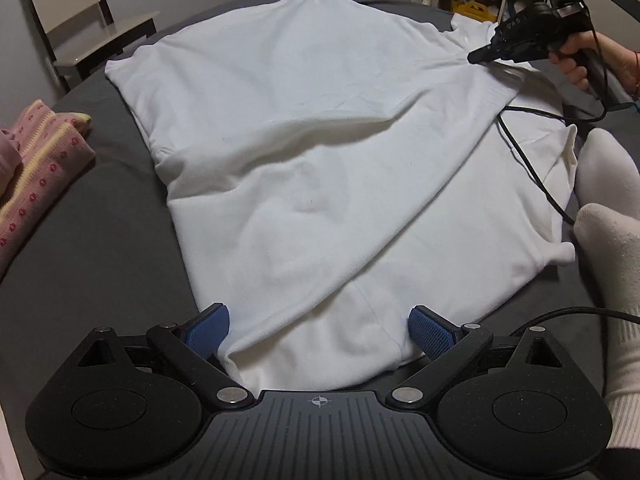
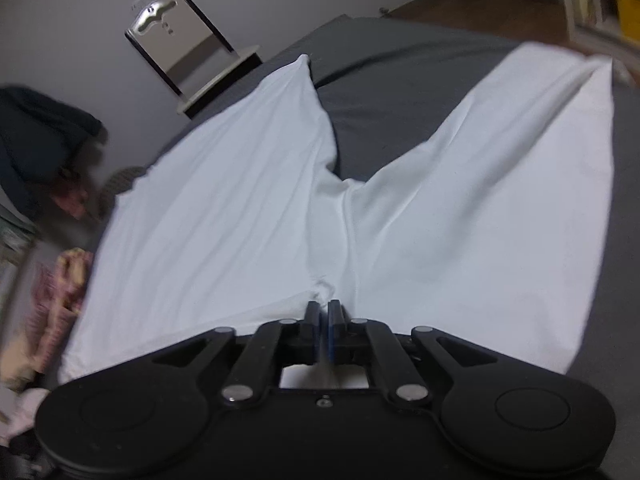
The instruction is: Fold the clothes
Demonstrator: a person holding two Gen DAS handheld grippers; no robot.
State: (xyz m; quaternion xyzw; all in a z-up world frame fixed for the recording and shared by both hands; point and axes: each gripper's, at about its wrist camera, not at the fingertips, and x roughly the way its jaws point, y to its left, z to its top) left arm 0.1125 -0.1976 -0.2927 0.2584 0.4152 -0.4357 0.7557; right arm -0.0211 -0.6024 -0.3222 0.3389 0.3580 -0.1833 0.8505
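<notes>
Left wrist view: left gripper (image 1: 319, 330), fingers spread wide, straddles the white shirt's (image 1: 320, 160) near edge; right gripper (image 2: 323, 312) pinches its fabric.

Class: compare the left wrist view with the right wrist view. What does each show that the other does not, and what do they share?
Left only: the open left claw at the shirt's near edge, white socks, a black cable. Right only: the right claw seen shut on a pinch of cloth. Both: the white shirt, grey bed, chair.

Bare grey bed (image 1: 100, 240) left — pink clothes (image 1: 36, 168), cable (image 1: 532, 168) obstructing.
</notes>
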